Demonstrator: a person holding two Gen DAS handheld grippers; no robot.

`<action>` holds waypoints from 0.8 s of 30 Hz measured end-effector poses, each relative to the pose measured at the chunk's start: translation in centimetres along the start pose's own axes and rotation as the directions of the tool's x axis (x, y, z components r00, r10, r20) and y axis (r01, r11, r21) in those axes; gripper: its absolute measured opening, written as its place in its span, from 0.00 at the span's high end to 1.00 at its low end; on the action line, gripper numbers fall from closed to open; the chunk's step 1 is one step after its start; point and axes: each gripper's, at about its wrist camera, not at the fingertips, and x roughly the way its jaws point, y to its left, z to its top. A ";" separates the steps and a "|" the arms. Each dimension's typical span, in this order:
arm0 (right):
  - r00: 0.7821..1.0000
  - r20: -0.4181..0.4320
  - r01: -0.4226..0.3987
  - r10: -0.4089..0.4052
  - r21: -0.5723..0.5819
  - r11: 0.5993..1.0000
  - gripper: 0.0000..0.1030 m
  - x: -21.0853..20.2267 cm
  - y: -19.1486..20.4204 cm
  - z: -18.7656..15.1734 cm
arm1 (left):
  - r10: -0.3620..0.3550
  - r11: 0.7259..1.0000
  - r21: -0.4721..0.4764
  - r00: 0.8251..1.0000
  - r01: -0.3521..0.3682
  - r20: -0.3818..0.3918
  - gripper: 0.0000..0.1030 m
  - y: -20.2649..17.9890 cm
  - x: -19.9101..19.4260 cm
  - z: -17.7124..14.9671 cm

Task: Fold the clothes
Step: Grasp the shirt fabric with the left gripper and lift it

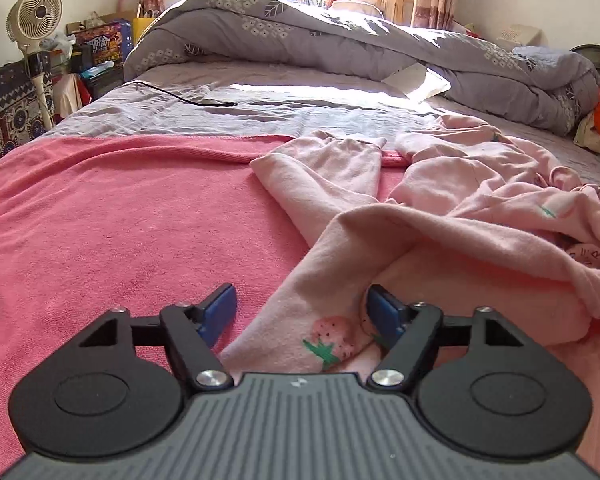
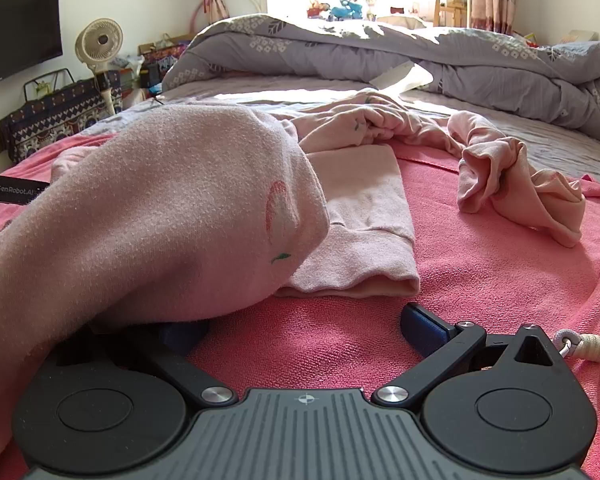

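1. The pink towel (image 1: 100, 220) is spread over the bed (image 1: 220, 96) and is the landmark here. A grey quilt (image 1: 300, 36) is heaped well beyond its far edge.

2. The pale pink garment (image 1: 440, 216) lies crumpled on the towel's right half as the left wrist view shows it. Part of it spills past the towel's far edge onto the sheet. Its long axis seems to run from the near edge of the towel diagonally away toward the quilt. One flat sleeve (image 1: 324, 168) points at the towel's far hem.

3. Open room: the towel's left half is bare, so I judge that to be the space for spreading the garment flat. A black cable (image 1: 188, 98) lies on the sheet beyond the towel, well apart from the cloth.

4. In the right wrist view a twisted sleeve (image 2: 512, 176) lies on the towel toward its right side. A folded cuffed section (image 2: 364, 220) lies flat just ahead of the fingers.

5. The left gripper (image 1: 302, 312) is spread wide, holding nothing. A strawberry-printed hem (image 1: 328, 340) lies between its blue pads and touches the right pad (image 1: 384, 312). It is nearer a usable edge, so I judge that it could close first.

6. The right gripper (image 2: 300, 328) is also wide apart and empty. A bulge of garment drapes over its left finger (image 2: 180, 332). Bare towel lies between the fingers.
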 end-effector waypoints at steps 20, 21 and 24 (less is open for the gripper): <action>1.000 0.001 0.003 -0.003 -0.003 1.000 0.00 0.0 0.1 0.0 | 0.148 0.988 -0.065 0.985 -0.143 0.085 0.62 4.5 -3.0 1.6; 1.000 0.001 0.003 -0.003 -0.003 1.000 0.00 0.0 0.1 0.0 | 0.138 0.990 -0.047 0.989 -0.136 0.049 0.44 4.2 -2.3 1.1; 1.000 0.001 0.003 -0.003 -0.003 1.000 0.00 0.0 0.1 0.0 | 0.155 0.987 0.031 0.988 -0.155 -0.006 0.42 2.7 -0.1 -0.5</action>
